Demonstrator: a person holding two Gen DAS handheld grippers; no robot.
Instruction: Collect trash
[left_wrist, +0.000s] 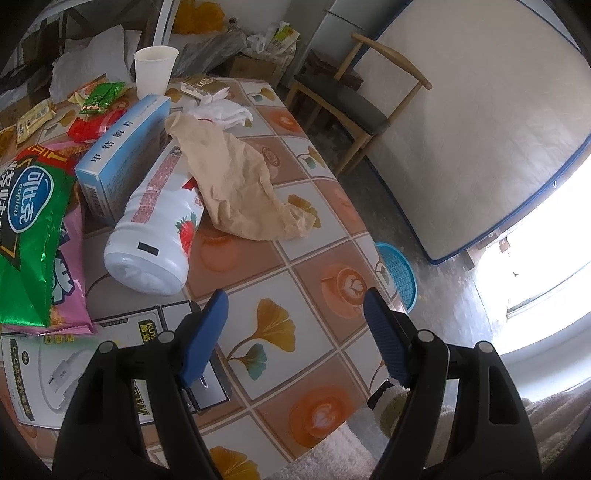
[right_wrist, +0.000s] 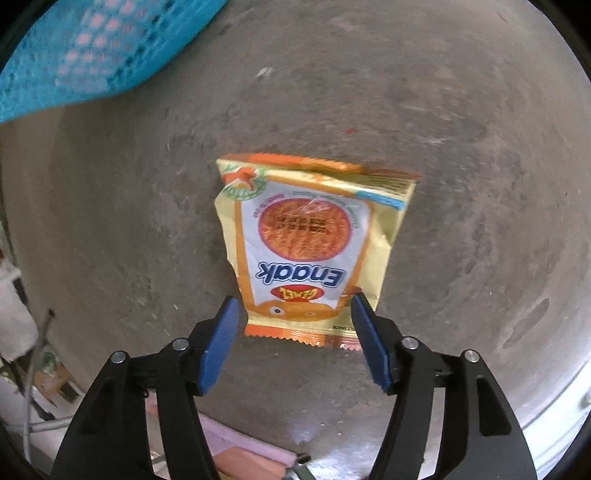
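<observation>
In the right wrist view a yellow and orange Enaak snack packet (right_wrist: 310, 247) shows against the grey floor, its bottom seam between my right gripper's (right_wrist: 295, 325) blue fingertips. The jaws stand apart and the pads do not press on it; I cannot tell whether it lies on the floor or hangs in the air. A blue mesh basket (right_wrist: 92, 55) fills the upper left corner, apart from the packet. My left gripper (left_wrist: 295, 321) hovers open over the tiled tabletop (left_wrist: 306, 221) with nothing between its fingers. The same basket (left_wrist: 397, 273) stands on the floor beyond the table's right edge.
The table holds a white strawberry bottle (left_wrist: 155, 229) on its side, a blue box (left_wrist: 122, 151), a crumpled brown paper bag (left_wrist: 236, 184), a green chip bag (left_wrist: 29, 229), a paper cup (left_wrist: 153, 72), white tissue (left_wrist: 221, 112) and small wrappers. A wooden chair (left_wrist: 351, 103) and a mattress (left_wrist: 480, 122) stand to the right.
</observation>
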